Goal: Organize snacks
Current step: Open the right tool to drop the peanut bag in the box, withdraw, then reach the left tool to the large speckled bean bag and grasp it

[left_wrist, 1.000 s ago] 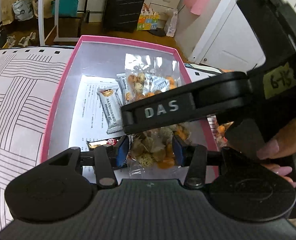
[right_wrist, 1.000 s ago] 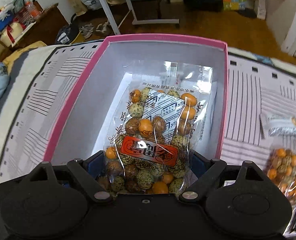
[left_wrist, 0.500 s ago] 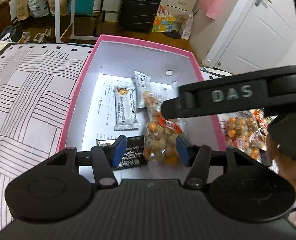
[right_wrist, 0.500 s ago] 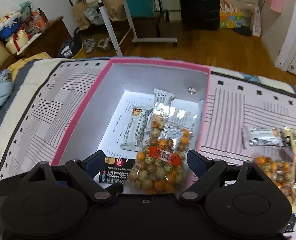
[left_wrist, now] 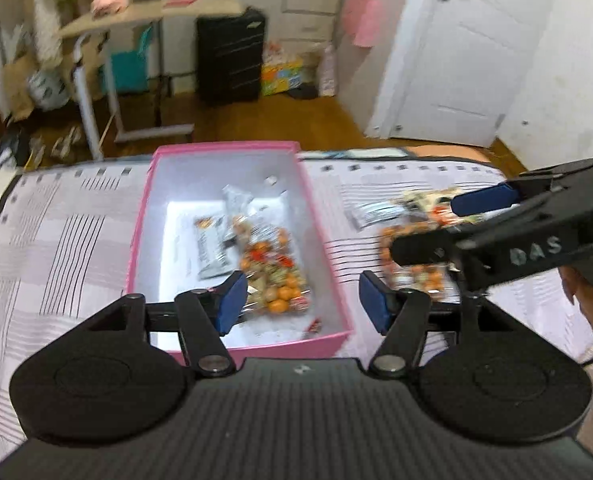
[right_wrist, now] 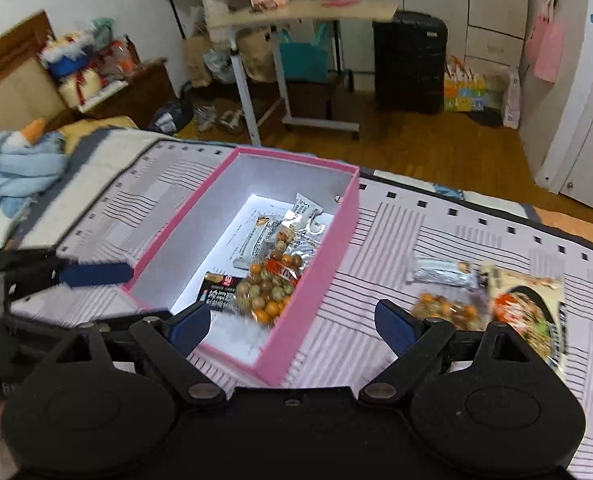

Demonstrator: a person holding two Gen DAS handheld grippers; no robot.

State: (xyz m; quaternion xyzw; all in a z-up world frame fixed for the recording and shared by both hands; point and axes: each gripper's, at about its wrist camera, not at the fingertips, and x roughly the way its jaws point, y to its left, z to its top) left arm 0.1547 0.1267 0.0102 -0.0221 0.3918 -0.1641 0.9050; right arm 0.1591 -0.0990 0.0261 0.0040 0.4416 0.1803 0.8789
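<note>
Now that the bag of mixed nuts (right_wrist: 270, 286) lies inside the pink box (right_wrist: 316, 276), where a second ago both grippers held it, the left gripper (left_wrist: 300, 300) is opening with nothing between its fingers. The right gripper (right_wrist: 292, 322) stands wide and released too. Snacks on the striped bedcover (right_wrist: 376, 264) remain unsorted.

1. Black suitcase (right_wrist: 410, 62) standing against the far wall, on the wood floor (right_wrist: 436, 148).
2. Rolling side table (right_wrist: 308, 12) with a teal bag (right_wrist: 302, 60) under it.
3. Crumpled light blue blanket (right_wrist: 20, 162) at the left.
4. White door (left_wrist: 468, 52), pink bag (right_wrist: 548, 50) hanging nearby.
</note>
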